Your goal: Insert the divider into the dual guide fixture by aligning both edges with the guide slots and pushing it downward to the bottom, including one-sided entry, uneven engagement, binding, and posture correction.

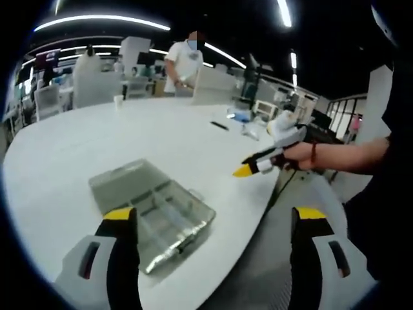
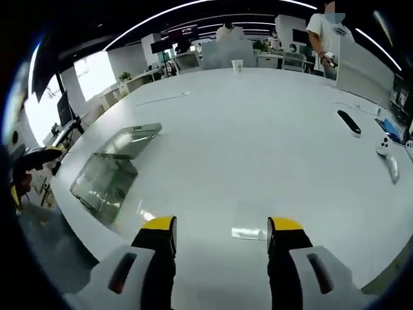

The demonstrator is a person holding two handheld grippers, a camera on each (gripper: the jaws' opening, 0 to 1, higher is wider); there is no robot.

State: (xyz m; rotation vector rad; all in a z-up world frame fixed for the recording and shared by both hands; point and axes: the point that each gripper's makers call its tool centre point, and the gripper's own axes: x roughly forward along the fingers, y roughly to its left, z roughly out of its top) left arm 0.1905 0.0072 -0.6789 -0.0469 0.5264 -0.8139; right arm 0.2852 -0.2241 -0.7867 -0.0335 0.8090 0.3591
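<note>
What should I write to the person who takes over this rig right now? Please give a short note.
Left gripper: open, empty, hanging over the table edge near the clear plastic compartment box.
Right gripper: open, empty, above the white table; in the left gripper view it hangs beyond the table edge.
Things: the box lies near the table edge, lid open. I cannot tell a separate divider from these views.
Done: nothing visible; neither gripper holds or touches anything.
Left: find and grasp the divider, line both edges with the guide slots, push it down to the bottom, correcting any tilt or binding.
</note>
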